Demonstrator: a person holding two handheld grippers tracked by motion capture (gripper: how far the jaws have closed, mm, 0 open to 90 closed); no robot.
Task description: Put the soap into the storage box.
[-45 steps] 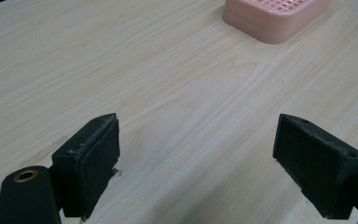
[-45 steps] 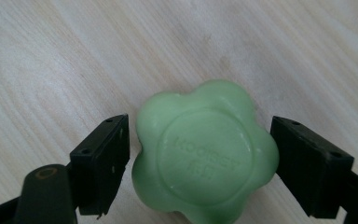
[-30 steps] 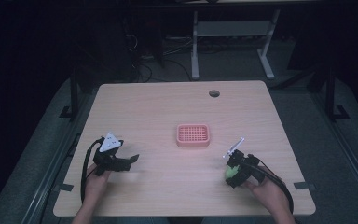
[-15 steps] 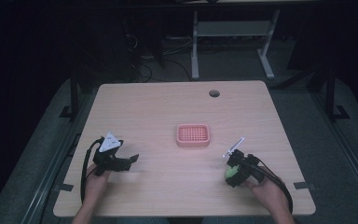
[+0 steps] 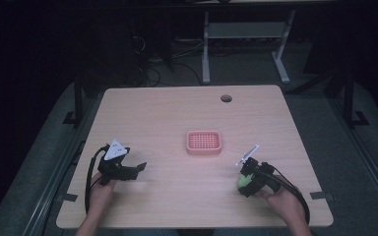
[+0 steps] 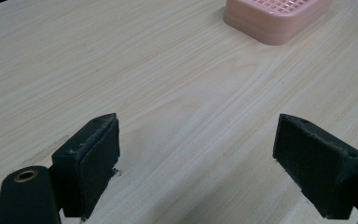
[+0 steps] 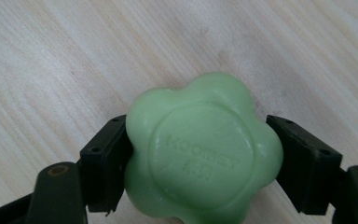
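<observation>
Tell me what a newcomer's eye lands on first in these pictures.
The green flower-shaped soap, clamped in the right gripper at the table's near right. Next the pink soap dish at the table's middle, and the left gripper, open, at the near left.

Pale wooden table (image 5: 177, 113) with a round grommet hole (image 5: 226, 98); pink slotted soap dish (image 5: 204, 142) mid-table.

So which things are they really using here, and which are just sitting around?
Being used:
- green soap, squeezed between the right gripper jaws
- pink soap dish, probably where the soap goes
- left gripper, open with nothing in it

Just sitting around:
- table with its round hole
- desk legs and cables on the floor behind
</observation>
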